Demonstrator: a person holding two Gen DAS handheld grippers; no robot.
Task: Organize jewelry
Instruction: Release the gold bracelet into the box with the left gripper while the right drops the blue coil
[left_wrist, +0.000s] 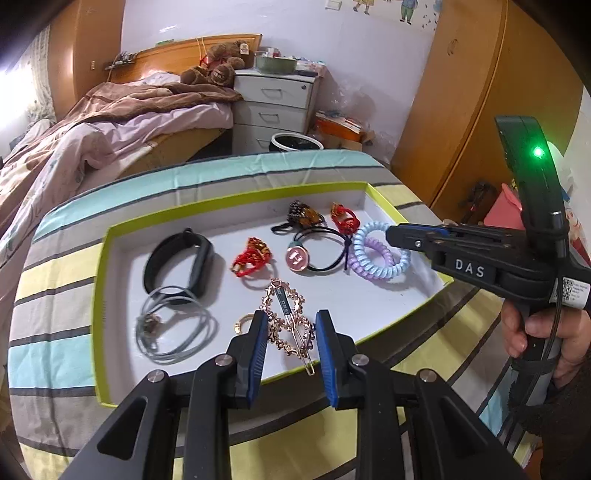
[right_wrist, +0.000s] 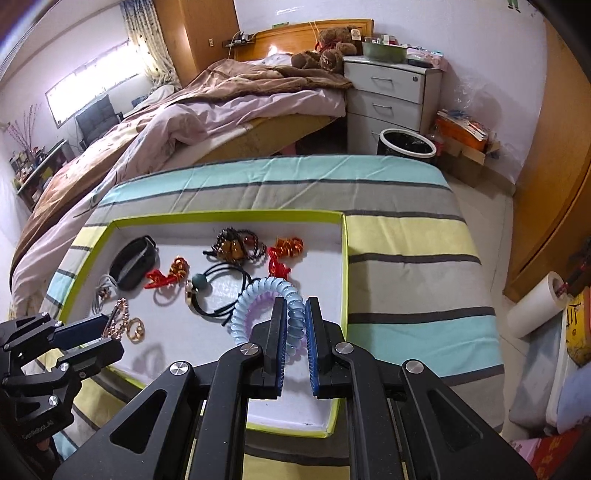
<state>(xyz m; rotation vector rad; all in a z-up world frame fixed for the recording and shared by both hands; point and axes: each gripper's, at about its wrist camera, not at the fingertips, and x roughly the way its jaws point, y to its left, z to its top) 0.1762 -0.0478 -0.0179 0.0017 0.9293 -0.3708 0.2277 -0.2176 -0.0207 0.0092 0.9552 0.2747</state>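
The left gripper hangs low over the near edge of the green-rimmed tray, its blue pads standing a little apart on either side of the rose-gold hair clip. Whether they are actually pressing on it I cannot tell, since a gap shows beside the metal. Just left of the clip lies a small gold ring, close enough to be nudged. To its right, the right gripper has its jaws narrowed around the pale blue coil hair tie, the coil running between the pads, and it looks pinched, so I judge this a real hold (the lilac coil sits under it and may come along).

Doing this step well seems to mean lifting the blue coil slowly and straight, watching that the lilac one drops free. The left pads should meet the clip across its slim bar, not its beaded edge.

Farther in lie the grey cord loop, the black wristband, two red knotted ties, the black elastic with a pink button and an amber claw clip, all inside the tray on the striped cloth.
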